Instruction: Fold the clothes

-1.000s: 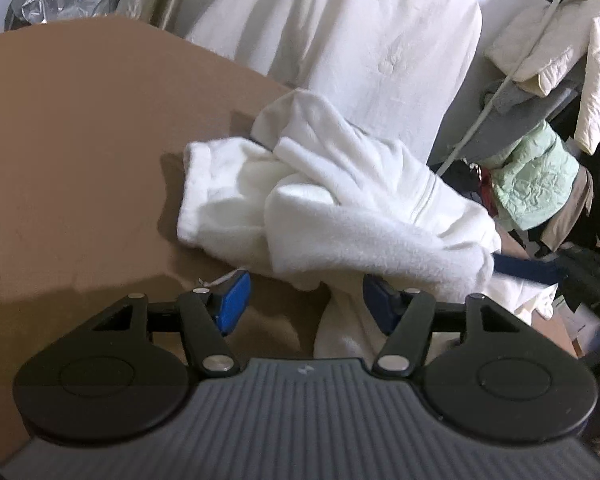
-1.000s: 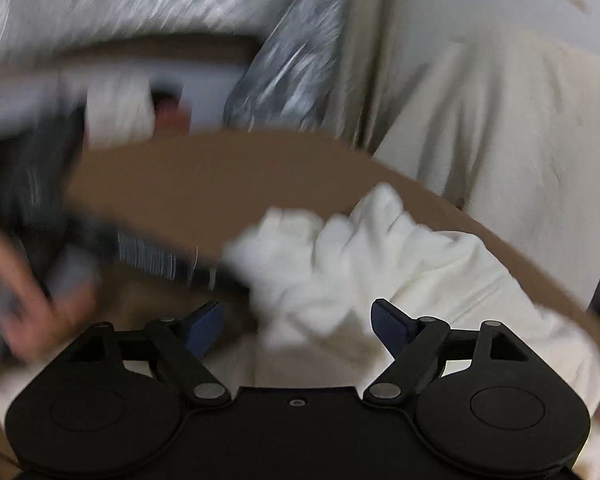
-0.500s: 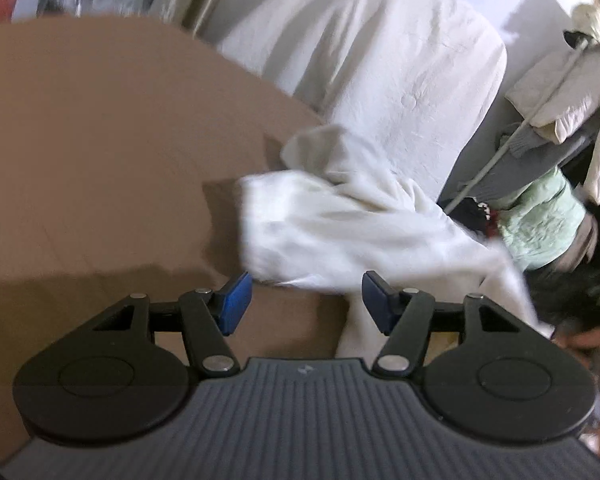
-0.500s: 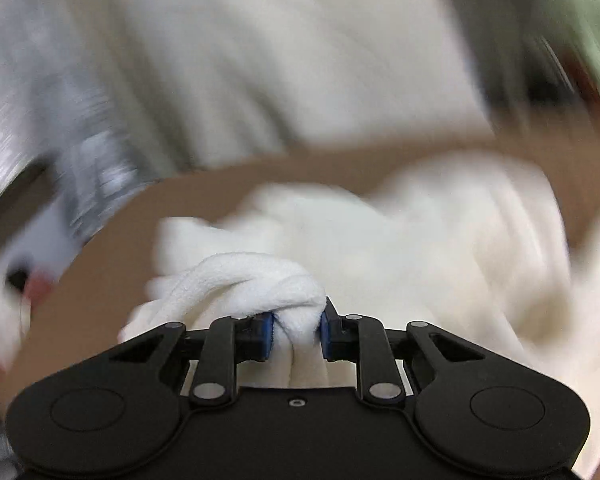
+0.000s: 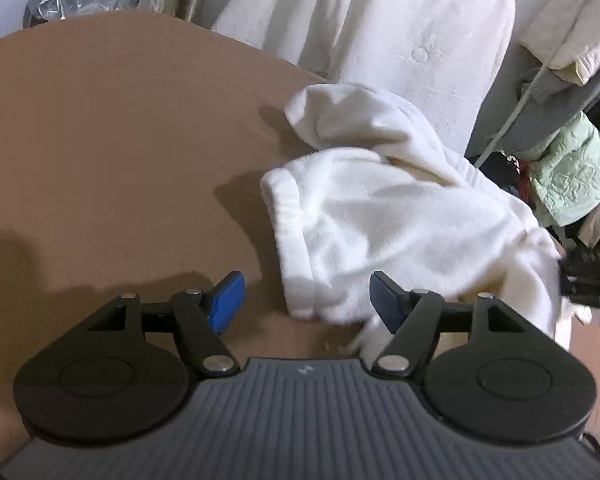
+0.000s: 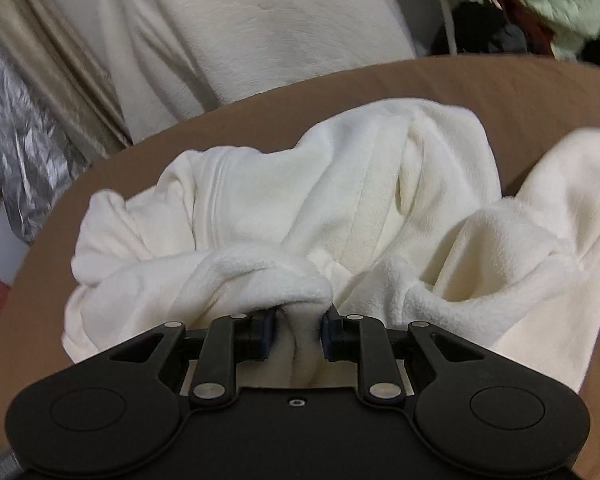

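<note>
Right side has the fleece, left is still free.

My right gripper (image 6: 298,334) has just clamped a bunch of the fleece (image 5: 380,216) lying crumpled on the brown table (image 5: 120,140); my left gripper (image 5: 306,300), jaws just widening, hangs empty beside the cuff, so spreading can begin.

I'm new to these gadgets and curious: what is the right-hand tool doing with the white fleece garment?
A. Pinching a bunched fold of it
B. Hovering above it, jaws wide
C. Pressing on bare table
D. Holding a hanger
A: the right gripper has its jaws shut on a bunched fold of the white fleece garment, which lies on the brown table.
</note>
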`<state>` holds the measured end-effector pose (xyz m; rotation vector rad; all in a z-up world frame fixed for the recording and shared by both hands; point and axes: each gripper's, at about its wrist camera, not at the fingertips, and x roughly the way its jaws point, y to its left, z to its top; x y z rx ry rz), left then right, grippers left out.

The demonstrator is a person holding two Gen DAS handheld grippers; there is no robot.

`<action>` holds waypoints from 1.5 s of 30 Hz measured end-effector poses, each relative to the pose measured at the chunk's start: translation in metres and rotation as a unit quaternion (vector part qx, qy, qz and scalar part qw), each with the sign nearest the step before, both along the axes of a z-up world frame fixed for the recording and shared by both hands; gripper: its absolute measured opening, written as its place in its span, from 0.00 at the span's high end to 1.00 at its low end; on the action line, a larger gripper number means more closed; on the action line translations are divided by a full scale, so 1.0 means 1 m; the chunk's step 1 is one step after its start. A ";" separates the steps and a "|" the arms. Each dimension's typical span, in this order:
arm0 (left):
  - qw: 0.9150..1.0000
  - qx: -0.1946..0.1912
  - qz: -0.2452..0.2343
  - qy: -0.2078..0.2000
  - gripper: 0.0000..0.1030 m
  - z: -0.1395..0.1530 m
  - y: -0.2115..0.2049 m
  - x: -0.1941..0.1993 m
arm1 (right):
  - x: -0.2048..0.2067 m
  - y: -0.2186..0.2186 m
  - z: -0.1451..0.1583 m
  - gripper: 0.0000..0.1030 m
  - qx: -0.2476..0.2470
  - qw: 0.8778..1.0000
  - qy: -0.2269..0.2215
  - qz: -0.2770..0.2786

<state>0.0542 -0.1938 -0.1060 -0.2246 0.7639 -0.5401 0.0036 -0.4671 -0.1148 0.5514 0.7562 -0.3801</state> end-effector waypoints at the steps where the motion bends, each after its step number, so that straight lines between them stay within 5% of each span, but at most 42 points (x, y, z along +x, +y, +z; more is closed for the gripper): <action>1: 1.000 0.012 -0.010 -0.014 0.33 0.001 -0.003 0.002 | 0.000 0.003 0.003 0.75 -0.010 1.000 0.001 0.005; 2: 0.999 0.022 -0.025 -0.017 0.33 0.001 -0.007 0.005 | 0.000 0.003 0.005 0.75 -0.017 1.000 0.002 0.009; 5: 0.996 0.018 -0.058 0.059 0.33 -0.011 -0.009 0.024 | -0.015 0.005 0.010 0.74 -0.022 1.000 0.001 0.014; 7: 0.989 -0.049 -0.013 0.136 0.32 -0.025 0.002 0.039 | -0.020 0.006 0.013 0.74 -0.025 1.000 0.002 0.015; 10: 0.962 -0.159 0.048 0.216 0.30 -0.040 0.015 0.057 | -0.019 0.009 0.016 0.73 -0.035 0.999 0.002 0.022; 12: 0.951 -0.180 0.050 0.245 0.33 -0.042 0.013 0.069 | -0.016 0.007 0.015 0.73 -0.037 0.999 0.002 0.025; 13: 0.949 -0.182 0.045 0.254 0.42 -0.041 0.009 0.075 | -0.013 0.004 0.011 0.72 -0.035 0.999 0.003 0.024; 14: 0.950 -0.174 0.041 0.257 0.70 -0.038 0.005 0.079 | -0.010 0.001 0.007 0.71 -0.032 0.999 0.005 0.023; 17: 0.972 -0.102 0.049 0.206 0.89 -0.013 -0.004 0.073 | -0.005 -0.003 0.000 0.70 -0.029 0.999 0.001 0.023; 23: 0.986 -0.101 0.087 0.101 0.94 0.064 0.039 0.044 | -0.016 0.001 0.021 0.63 -0.036 0.997 -0.044 0.048; 29: 0.982 -0.086 0.167 -0.022 1.00 0.167 0.122 0.029 | -0.037 -0.018 0.028 0.62 0.143 0.974 -0.145 0.099; 35: 0.961 -0.080 0.241 -0.109 1.00 0.252 0.205 0.038 | -0.031 -0.007 0.028 0.60 0.106 0.981 -0.130 0.098; 39: 0.975 -0.039 0.209 -0.065 0.98 0.225 0.198 0.049 | -0.020 0.001 0.025 0.60 0.048 0.992 -0.094 0.072; 43: 0.991 0.054 0.118 -0.018 0.95 0.141 0.143 0.043 | -0.016 0.005 0.019 0.60 0.000 0.997 -0.061 0.052; 45: 0.996 0.067 0.050 -0.009 0.88 0.102 0.112 0.031 | -0.016 0.005 0.018 0.60 0.003 0.997 -0.060 0.053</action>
